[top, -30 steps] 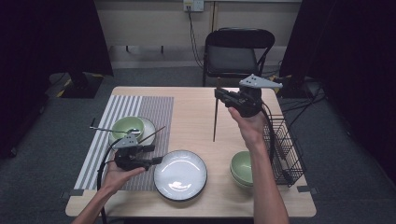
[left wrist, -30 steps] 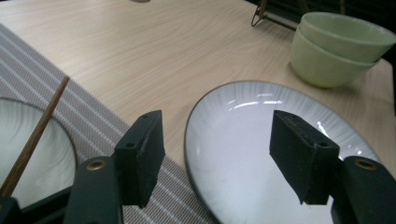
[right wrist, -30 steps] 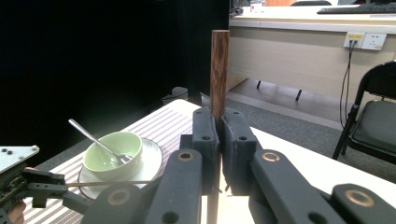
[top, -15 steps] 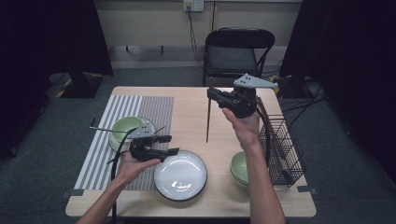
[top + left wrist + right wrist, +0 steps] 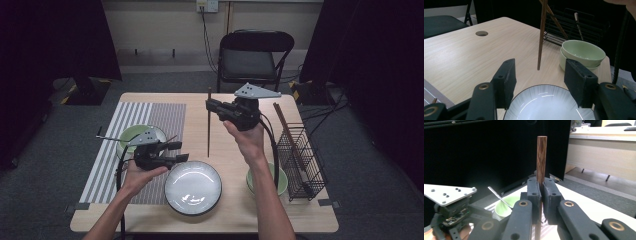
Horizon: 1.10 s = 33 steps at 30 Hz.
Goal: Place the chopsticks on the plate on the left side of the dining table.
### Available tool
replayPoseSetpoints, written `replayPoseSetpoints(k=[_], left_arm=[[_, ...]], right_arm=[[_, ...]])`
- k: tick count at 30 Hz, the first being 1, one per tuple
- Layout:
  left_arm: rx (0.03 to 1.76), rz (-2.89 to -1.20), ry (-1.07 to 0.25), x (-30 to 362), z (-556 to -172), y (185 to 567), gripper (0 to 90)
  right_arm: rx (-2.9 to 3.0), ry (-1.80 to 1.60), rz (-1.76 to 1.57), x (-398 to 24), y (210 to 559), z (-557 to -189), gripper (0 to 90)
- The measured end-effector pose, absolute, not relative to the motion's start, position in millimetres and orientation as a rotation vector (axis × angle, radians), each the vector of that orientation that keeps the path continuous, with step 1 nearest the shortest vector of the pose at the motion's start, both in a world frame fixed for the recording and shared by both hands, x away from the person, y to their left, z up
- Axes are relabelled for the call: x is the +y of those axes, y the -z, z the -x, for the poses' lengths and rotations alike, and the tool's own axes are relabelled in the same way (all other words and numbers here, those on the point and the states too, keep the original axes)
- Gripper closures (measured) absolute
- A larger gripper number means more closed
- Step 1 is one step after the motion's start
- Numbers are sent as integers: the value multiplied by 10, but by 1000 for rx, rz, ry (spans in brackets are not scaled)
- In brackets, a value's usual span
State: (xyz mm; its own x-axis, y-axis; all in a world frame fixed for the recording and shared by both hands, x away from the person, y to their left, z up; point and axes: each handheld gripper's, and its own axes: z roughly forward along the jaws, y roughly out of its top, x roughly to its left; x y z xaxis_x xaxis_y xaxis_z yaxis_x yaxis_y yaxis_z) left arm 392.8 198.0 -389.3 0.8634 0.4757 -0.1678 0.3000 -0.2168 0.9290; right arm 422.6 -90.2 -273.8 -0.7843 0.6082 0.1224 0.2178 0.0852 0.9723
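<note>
Now chopstick [image 5: 541, 157] upright in right hand-held gripper [image 5: 541, 192]

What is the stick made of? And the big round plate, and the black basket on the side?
The stick pinched in the right tool looks like dark wood; its grain shows. The plate seems glazed ceramic, since it is glossy with bright reflections. The basket looks like thin black-coated metal wire, an open grid.

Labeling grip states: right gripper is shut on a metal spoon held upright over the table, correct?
Not a spoon. The right gripper is shut on a wooden chopstick, held upright over the table; the right gripper view shows its wood grain between the pads.
</note>
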Motion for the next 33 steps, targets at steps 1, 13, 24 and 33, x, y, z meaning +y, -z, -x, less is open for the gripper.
replayPoseSetpoints(k=[1, 13, 24, 33], left_arm=[[586, -1820, -178, 1992, -3932, 3883, 434], [583, -1796, -200, 2004, -3925, 3836, 452], [557, -1784, -235, 2048, -3929, 3794, 536], [533, -1757, -207, 2074, -3953, 3785, 710]], right_arm=[[2059, -1758, -813, -872, 2742, -4225, 851], [2112, -1802, -745, -549, 2768, -4169, 851], [2139, -1850, -695, -304, 2772, -4141, 851], [2173, -1863, -675, -127, 2817, -4146, 851]])
